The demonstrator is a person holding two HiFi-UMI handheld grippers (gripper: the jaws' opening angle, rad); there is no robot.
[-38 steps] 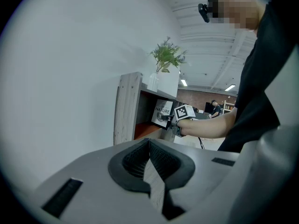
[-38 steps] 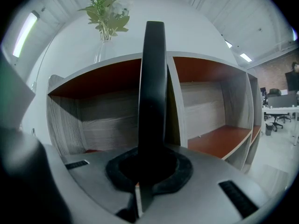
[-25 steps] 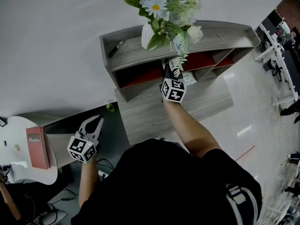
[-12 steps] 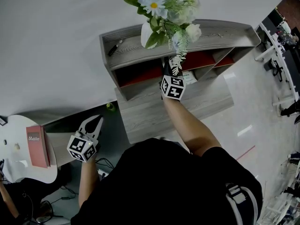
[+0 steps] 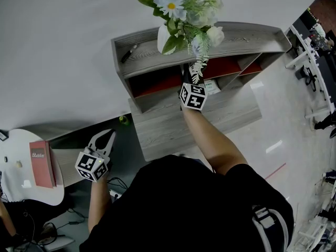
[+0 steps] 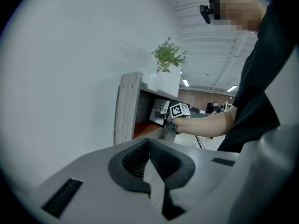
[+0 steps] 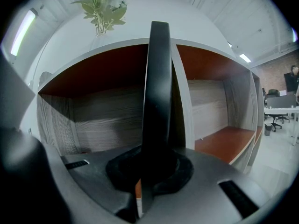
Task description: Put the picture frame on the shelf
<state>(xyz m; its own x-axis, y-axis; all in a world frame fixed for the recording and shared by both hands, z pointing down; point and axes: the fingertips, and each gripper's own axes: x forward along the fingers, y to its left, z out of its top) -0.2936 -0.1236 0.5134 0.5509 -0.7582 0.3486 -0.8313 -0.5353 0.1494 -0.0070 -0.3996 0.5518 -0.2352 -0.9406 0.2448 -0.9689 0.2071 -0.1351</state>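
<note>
A plain white wall (image 5: 58, 51) is seen behind a grey wooden shelf unit (image 5: 247, 35). A glossy pale floor (image 5: 283, 119) is spread at the right, and a white round table (image 5: 13, 156) is set at the lower left. Ceiling strip lights (image 7: 22, 31) are lit.

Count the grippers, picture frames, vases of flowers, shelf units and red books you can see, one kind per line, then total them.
2 grippers: left gripper, right gripper
1 picture frame, clamped in the right gripper
1 vase of flowers
1 shelf unit
1 red book
Total: 6
</note>
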